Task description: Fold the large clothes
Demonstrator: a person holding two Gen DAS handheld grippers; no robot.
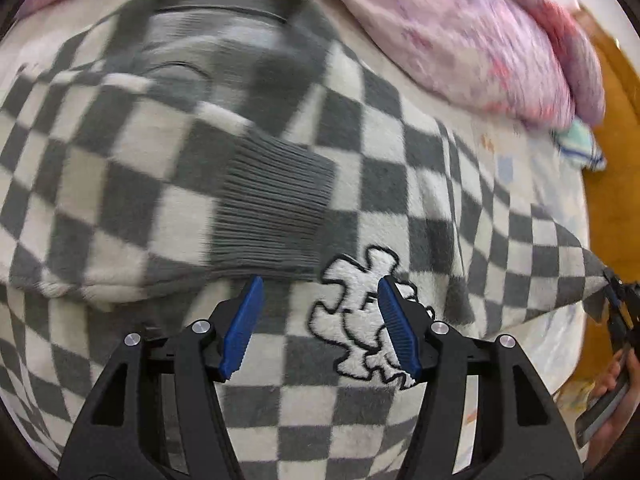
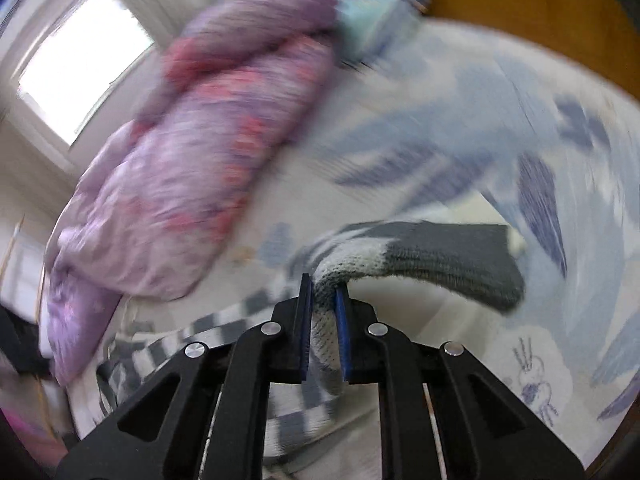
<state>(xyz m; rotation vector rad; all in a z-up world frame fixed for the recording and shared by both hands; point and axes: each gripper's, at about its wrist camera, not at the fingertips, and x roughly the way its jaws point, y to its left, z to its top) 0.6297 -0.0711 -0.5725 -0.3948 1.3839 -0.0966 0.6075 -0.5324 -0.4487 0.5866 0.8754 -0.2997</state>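
Observation:
A grey-and-white checkered fleece sweater (image 1: 132, 168) lies spread on the bed, collar at the far side. One sleeve is folded across its chest, ending in a grey ribbed cuff (image 1: 272, 208). A white embroidered figure (image 1: 356, 320) sits beside that cuff. My left gripper (image 1: 320, 284) hovers open just over the sweater, with nothing between its blue pads. My right gripper (image 2: 324, 284) is shut on the other sleeve (image 2: 352, 264) just behind its grey cuff (image 2: 452, 260), lifting it off the sheet. In the left wrist view this sleeve (image 1: 560, 264) stretches to the right edge, where a hand (image 1: 616, 380) shows.
A bunched pink-purple duvet (image 2: 192, 168) lies along the far side of the bed, also the duvet (image 1: 460, 32) in the left wrist view. The sheet (image 2: 460, 140) is white with blue prints. A light blue cloth (image 1: 580, 144) lies at the bed's edge beside orange-brown wood (image 1: 616, 200). A bright window (image 2: 80, 68) is behind.

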